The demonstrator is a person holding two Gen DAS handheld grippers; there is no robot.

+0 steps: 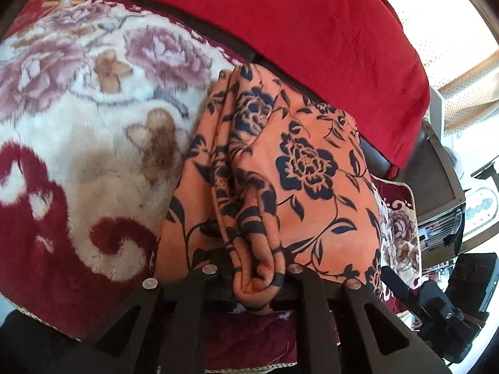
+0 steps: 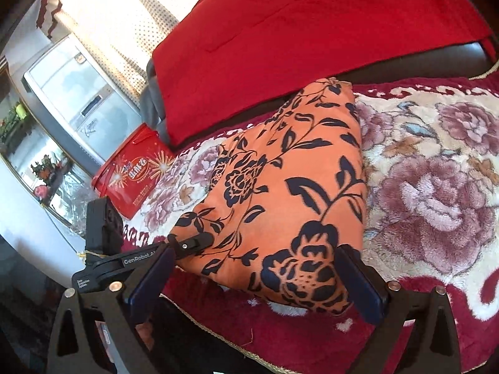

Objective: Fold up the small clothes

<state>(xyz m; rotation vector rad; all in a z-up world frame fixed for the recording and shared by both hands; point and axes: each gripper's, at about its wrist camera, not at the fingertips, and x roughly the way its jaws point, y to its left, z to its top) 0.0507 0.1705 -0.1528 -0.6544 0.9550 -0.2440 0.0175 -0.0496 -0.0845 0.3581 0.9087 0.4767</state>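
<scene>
That soft, light, floppy orange floral garment (image 1: 280, 168) on the plush blanket (image 1: 93, 155) bunches in the clenched left gripper (image 1: 255, 280); the right gripper (image 2: 255, 277), jaws wide, should pinch the hem between its fingers.

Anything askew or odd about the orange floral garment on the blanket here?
Mostly fine. The orange floral garment lies folded on the plush blanket, but its near edge is bunched into a thick roll pinched in the left tool. The right tool stands open, straddling the opposite corner without gripping.
</scene>
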